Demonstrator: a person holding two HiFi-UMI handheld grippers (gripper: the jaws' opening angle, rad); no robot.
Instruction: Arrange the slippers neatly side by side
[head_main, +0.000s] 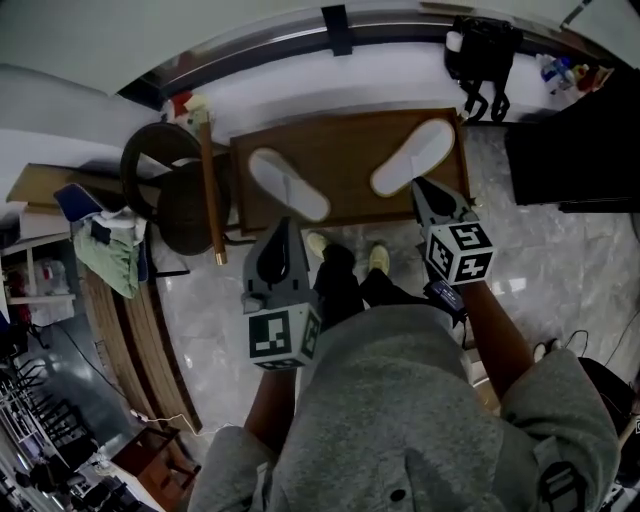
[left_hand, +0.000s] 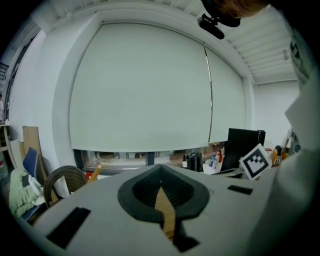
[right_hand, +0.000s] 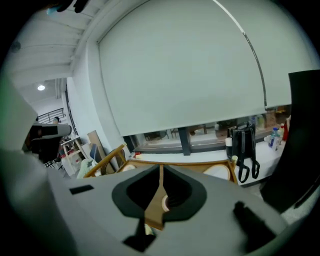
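Observation:
Two white slippers lie apart on a brown mat (head_main: 345, 150) on the floor. The left slipper (head_main: 288, 183) angles toward the mat's front, and the right slipper (head_main: 413, 157) slants the other way near the mat's right end. My left gripper (head_main: 283, 228) is shut and empty, held above the mat's front edge just short of the left slipper. My right gripper (head_main: 419, 186) is shut and empty, its tip over the near end of the right slipper. In the right gripper view the mat (right_hand: 200, 165) and the right slipper (right_hand: 220, 172) show beyond the closed jaws. The left gripper view shows only the window blind.
A round wicker chair (head_main: 172, 190) and a wooden stick (head_main: 210, 190) stand left of the mat. A black backpack (head_main: 482, 52) sits at the back right, a dark cabinet (head_main: 572, 150) at the right. The person's feet (head_main: 345, 255) stand at the mat's front edge.

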